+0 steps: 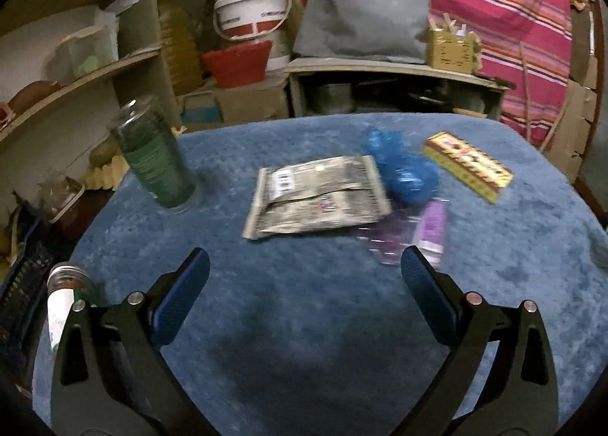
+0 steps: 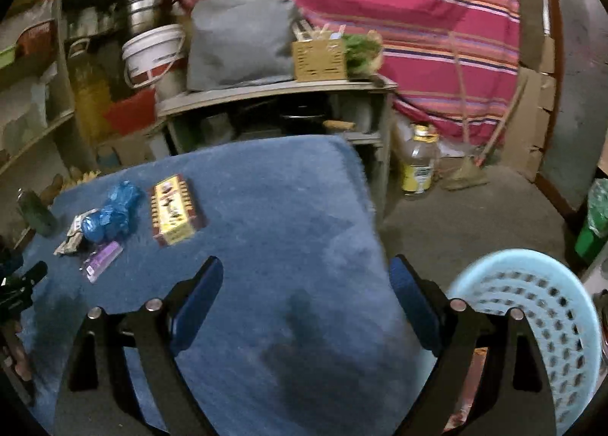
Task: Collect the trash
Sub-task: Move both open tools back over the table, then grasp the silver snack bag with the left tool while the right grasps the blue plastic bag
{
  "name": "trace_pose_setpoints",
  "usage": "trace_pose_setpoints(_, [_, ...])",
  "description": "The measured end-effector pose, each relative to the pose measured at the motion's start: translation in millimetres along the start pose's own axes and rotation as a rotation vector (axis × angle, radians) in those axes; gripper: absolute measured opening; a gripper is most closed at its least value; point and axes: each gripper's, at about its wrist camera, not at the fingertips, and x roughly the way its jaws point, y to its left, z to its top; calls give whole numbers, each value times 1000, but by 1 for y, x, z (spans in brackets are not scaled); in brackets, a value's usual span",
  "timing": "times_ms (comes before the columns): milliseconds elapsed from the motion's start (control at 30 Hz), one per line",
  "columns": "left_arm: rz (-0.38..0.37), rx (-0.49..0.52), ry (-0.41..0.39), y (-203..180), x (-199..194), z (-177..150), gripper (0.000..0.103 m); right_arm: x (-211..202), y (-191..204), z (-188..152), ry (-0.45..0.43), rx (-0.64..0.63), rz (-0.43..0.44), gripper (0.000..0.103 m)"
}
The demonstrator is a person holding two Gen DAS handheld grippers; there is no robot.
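Note:
Trash lies on a blue cloth-covered table (image 1: 304,322). In the left wrist view I see a flat silver wrapper (image 1: 317,196), a crumpled blue plastic bag (image 1: 402,170), a purple wrapper (image 1: 429,227) and a yellow-red carton (image 1: 467,166). My left gripper (image 1: 306,261) is open and empty, just short of the silver wrapper. The right wrist view shows the blue bag (image 2: 112,215), the purple wrapper (image 2: 100,259) and the carton (image 2: 174,210) at the left. My right gripper (image 2: 306,269) is open and empty over bare cloth. A light blue perforated basket (image 2: 539,326) stands at the lower right.
A green jar (image 1: 155,155) stands on the table's left part, and a capped bottle (image 1: 66,299) lies at its left edge. Shelves (image 1: 76,79), a white bucket (image 1: 250,8) and a low cabinet (image 1: 395,90) stand behind. A plastic bottle (image 2: 418,162) stands on the floor.

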Motion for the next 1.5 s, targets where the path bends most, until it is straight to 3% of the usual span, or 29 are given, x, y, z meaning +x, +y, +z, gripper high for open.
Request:
trace_pose_setpoints(167, [-26,-16,39,13,21,8,97,23,33,8,11,-52,32,88])
trace_pose_setpoints(467, [-55,-11,123,14,51,10,97,48,50,11,37,-51,83,88])
trace_pose_setpoints(800, [-29,93,60,-27,49,28,95,59,47,14,44,-32,100,88])
trace_pose_setpoints(967, [-21,151,65,-46,60,31,80,65,44,14,54,-14,104,88])
trace_pose_setpoints(1233, [-82,35,107,-24,74,35,32,64,55,13,41,-65,89,88])
trace_pose_setpoints(1333, [-64,42,93,-20,69,37,19,60,57,13,25,-76,83,88])
trace_pose_setpoints(1500, [-60,18,48,-4,43,43,7,51,62,11,35,-95,84,88])
